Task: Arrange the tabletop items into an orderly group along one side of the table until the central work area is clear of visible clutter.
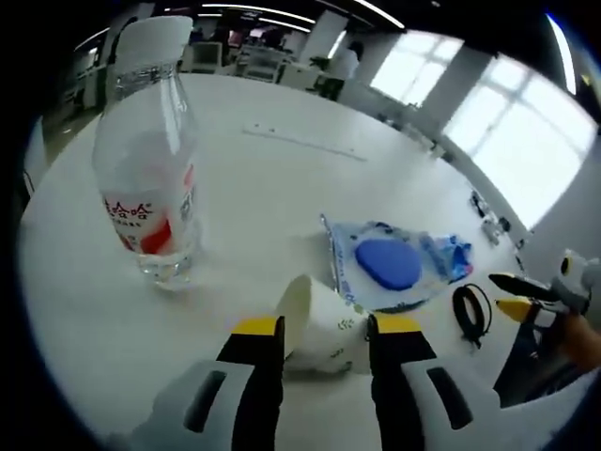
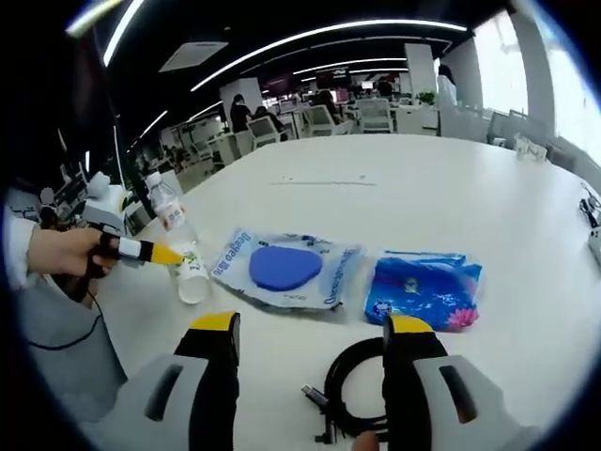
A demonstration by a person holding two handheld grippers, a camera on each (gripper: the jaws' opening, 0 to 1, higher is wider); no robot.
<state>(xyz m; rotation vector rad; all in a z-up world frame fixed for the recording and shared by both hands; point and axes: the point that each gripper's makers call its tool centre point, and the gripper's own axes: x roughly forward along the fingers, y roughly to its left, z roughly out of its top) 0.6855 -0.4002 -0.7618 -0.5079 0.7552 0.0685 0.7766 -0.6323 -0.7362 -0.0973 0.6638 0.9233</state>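
A white paper cup lies on its side on the white table, and my left gripper has its jaws pressed against both of its sides. A clear water bottle with a red label stands upright just left of it. From the right gripper view, the left gripper reaches the cup beside the bottle. My right gripper stands open over a coiled black cable. A clear packet with a blue oval and a blue packet lie beyond it.
The clear packet, blue packet, cable and the right gripper sit to the cup's right. A person's hand holds the left gripper. Small items lie at the table's far right edge. Office desks stand behind.
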